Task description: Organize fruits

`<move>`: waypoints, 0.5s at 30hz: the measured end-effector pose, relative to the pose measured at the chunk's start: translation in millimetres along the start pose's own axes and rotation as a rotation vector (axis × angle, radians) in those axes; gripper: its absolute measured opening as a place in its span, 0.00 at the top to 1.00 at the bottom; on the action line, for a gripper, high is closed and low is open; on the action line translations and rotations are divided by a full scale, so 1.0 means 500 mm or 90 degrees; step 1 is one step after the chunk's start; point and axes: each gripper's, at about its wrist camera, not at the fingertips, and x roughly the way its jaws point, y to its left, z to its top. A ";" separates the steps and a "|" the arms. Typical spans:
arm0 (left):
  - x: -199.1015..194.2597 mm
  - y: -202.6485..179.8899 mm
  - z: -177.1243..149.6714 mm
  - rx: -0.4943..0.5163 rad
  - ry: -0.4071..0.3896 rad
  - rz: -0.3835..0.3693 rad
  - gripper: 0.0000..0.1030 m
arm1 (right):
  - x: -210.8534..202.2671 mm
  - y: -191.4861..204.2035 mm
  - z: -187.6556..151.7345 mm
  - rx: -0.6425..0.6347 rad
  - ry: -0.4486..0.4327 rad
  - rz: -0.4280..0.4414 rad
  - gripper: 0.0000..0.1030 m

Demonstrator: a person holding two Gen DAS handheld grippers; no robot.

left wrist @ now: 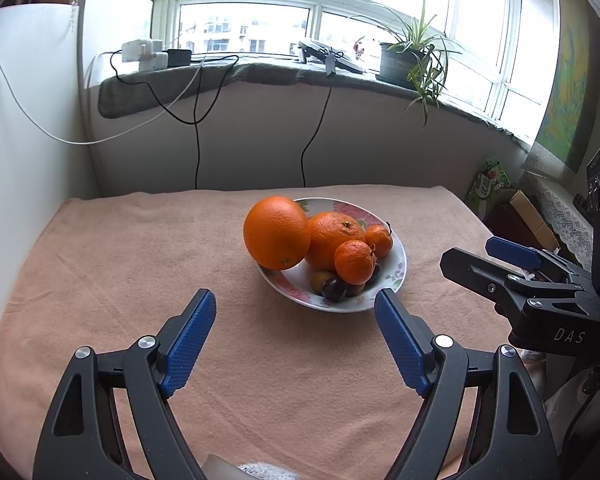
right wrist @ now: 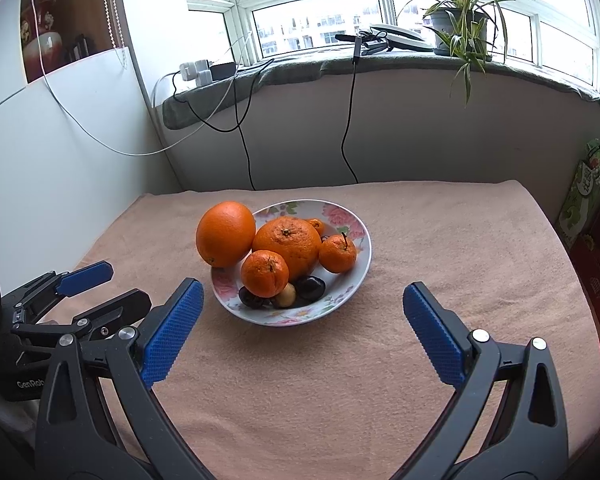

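A floral plate (left wrist: 398, 264) (right wrist: 362, 256) sits on the peach towel and holds fruit. A big orange (left wrist: 277, 233) (right wrist: 225, 233) leans on its left rim. A large mandarin (left wrist: 334, 236) (right wrist: 288, 242), two small mandarins (left wrist: 355, 262) (right wrist: 265, 273) and dark plums (left wrist: 334, 289) (right wrist: 310, 286) lie beside it. My left gripper (left wrist: 296, 300) is open and empty, just in front of the plate. My right gripper (right wrist: 300, 296) is open and empty, its fingertips at the plate's near rim. Each gripper shows in the other view, the right one (left wrist: 488, 254) and the left one (right wrist: 108, 286).
The peach towel (left wrist: 140, 280) (right wrist: 440, 248) covers the table. A wall and a windowsill with a potted plant (left wrist: 408, 60) (right wrist: 460, 28), chargers and hanging cables (left wrist: 198, 152) stand behind. Boxes (right wrist: 588, 220) stand off the table's right edge.
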 end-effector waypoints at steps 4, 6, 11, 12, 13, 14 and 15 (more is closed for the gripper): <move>0.000 0.001 0.000 -0.001 0.000 -0.001 0.20 | 0.003 0.001 -0.001 0.000 0.002 0.002 0.01; 0.000 0.000 0.000 0.000 0.000 -0.001 0.20 | 0.004 0.001 -0.001 0.001 0.002 0.002 0.01; 0.001 0.000 0.000 0.000 -0.001 0.000 0.20 | 0.004 0.002 -0.001 0.001 0.003 0.002 0.01; 0.001 0.000 0.001 0.000 -0.001 0.000 0.20 | 0.004 0.002 -0.001 0.001 0.002 0.002 0.01; 0.001 0.001 0.001 0.000 -0.001 0.000 0.20 | 0.005 0.002 -0.001 0.001 0.003 0.002 0.01; 0.001 0.001 0.001 0.001 -0.001 -0.001 0.20 | 0.004 0.003 -0.002 0.001 0.003 0.002 0.01; 0.001 0.001 0.001 0.001 -0.002 0.000 0.20 | 0.005 0.004 -0.002 0.000 0.003 0.002 0.01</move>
